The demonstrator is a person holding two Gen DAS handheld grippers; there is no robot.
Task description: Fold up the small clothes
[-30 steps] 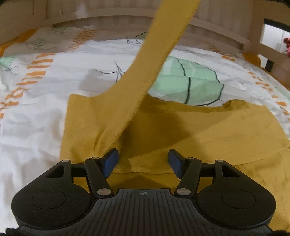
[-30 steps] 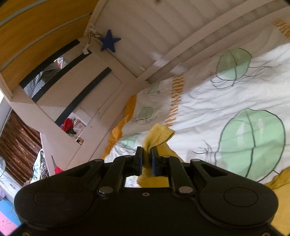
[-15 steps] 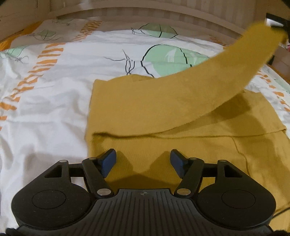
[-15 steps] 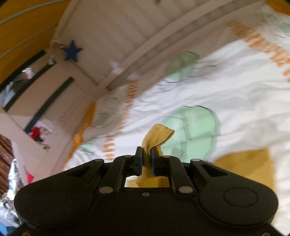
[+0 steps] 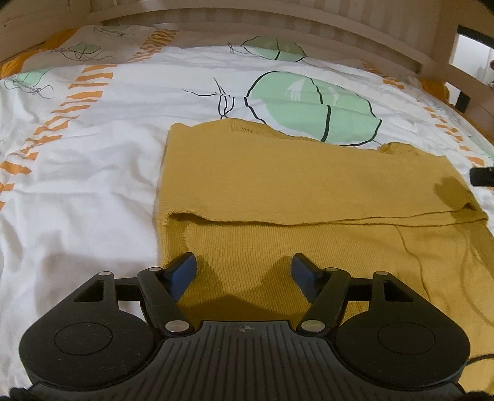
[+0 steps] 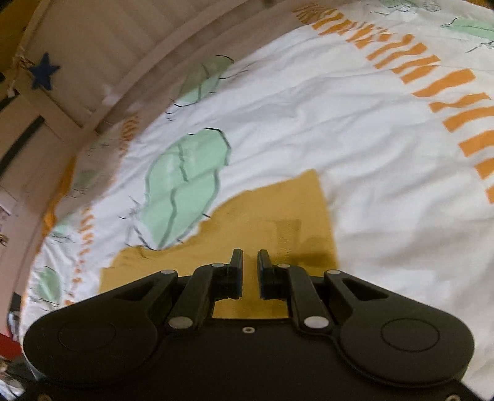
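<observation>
1. Nearest, left wrist view: left gripper with blue pads, jaws opening, nothing between them; poised over the near part of the mustard-yellow knitted garment.
2. Nearest, right wrist view: right gripper clenched to a narrow slit; no cloth visible between the pads, so apparently empty, above a far corner of the same garment.
3. Middle ground: garment lying flat on the bed, a long flap (likely a sleeve) laid across the body, its lower edge forming a straight crosswise line; a loose yarn strand trailing on the right side.
4. Progress, as judged: one sleeve fold done; further folds of the body probably left, since the piece remains wide and in a single broad layer at the near end.
5. Beyond: white quilt with green leaf prints and orange dashes under and around the garment.
6. Farthest: pale wooden bed rail; dark blue star decoration on the wall panel.
</observation>
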